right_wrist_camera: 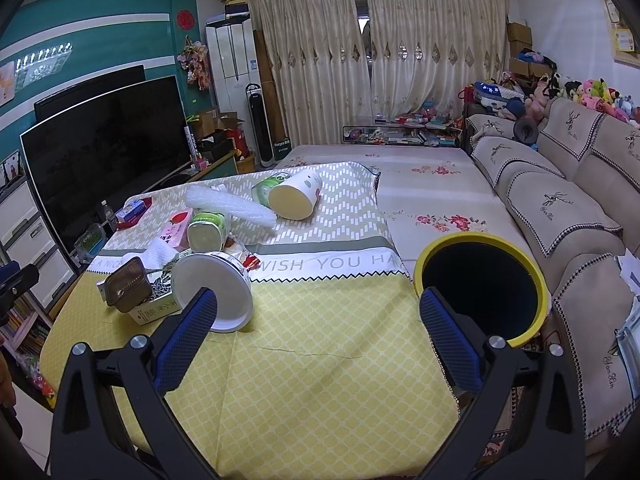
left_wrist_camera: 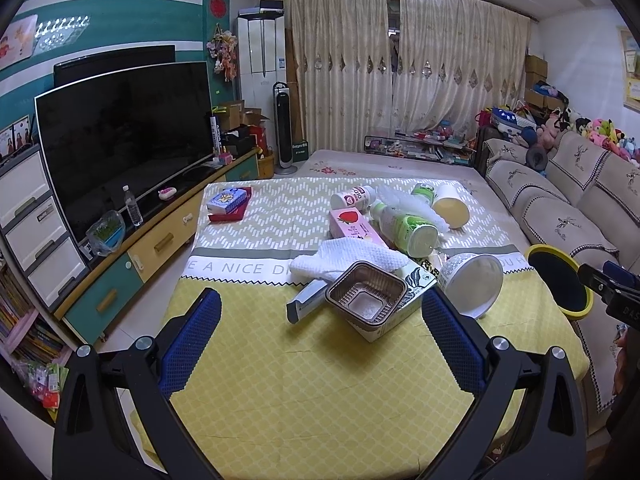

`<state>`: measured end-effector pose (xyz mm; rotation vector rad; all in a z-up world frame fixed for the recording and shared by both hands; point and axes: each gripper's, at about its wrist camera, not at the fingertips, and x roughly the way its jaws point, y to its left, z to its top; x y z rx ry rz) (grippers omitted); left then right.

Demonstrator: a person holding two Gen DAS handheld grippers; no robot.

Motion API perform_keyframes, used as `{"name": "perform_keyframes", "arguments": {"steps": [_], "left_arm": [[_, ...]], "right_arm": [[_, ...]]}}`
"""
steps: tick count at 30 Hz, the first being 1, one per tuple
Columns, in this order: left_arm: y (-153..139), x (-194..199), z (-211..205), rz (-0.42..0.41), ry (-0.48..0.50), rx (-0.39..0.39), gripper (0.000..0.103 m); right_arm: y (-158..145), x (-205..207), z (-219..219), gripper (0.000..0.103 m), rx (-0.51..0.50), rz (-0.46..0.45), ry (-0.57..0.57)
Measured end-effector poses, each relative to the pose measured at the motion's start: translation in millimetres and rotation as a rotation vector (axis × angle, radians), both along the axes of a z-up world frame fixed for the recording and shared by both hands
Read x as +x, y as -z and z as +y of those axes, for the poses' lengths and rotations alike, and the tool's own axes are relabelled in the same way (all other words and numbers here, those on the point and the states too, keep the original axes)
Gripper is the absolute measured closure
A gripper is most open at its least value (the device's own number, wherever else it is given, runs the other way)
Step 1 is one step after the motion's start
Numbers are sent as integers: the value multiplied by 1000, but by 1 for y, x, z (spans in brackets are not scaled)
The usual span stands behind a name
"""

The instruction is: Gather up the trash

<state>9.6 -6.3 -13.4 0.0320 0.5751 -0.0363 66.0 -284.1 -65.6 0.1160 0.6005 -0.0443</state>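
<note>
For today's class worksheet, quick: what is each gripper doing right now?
Left gripper: open, holding nothing.
Right gripper: open, holding nothing.

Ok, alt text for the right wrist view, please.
Open right gripper, jaws apart and empty, above a yellow tablecloth. Ahead left, a trash pile: tipped white tub, brown foil tray, green bottle. Right, a yellow-rimmed bin beside the sofa.
</note>
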Motion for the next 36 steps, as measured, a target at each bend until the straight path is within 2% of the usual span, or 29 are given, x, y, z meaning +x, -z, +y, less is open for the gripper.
{"name": "perform_keyframes", "arguments": {"steps": [36], "left_arm": [[6, 6, -5, 26, 19, 0, 4]], "right_arm": [[5, 3, 0, 7, 13, 24, -5]]}}
